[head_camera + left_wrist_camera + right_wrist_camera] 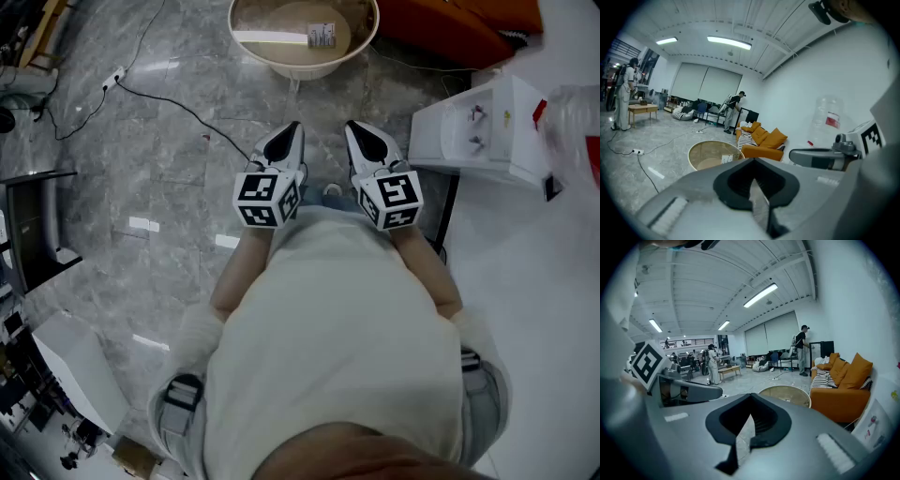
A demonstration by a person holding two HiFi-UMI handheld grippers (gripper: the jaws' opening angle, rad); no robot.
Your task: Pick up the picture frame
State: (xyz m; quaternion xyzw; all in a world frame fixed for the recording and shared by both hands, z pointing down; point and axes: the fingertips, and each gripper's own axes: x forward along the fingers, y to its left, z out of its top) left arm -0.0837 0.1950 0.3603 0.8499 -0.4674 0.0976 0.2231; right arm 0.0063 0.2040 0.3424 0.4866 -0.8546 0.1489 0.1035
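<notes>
Above the floor [141,187], the left gripper [284,142] and right gripper [367,142] hover side by side, clenched empty, likely waiting to start; no picture frame shows.

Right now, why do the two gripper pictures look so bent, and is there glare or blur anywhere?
Left gripper view: wide-angle lens bows the ceiling beams and darkens the corners. Right gripper view: same bending; the white wall beside the orange sofa curves. Head view: streaks of glare on the grey marble floor and the round glass-topped table; the clear plastic bottle at right looks blurred.
</notes>
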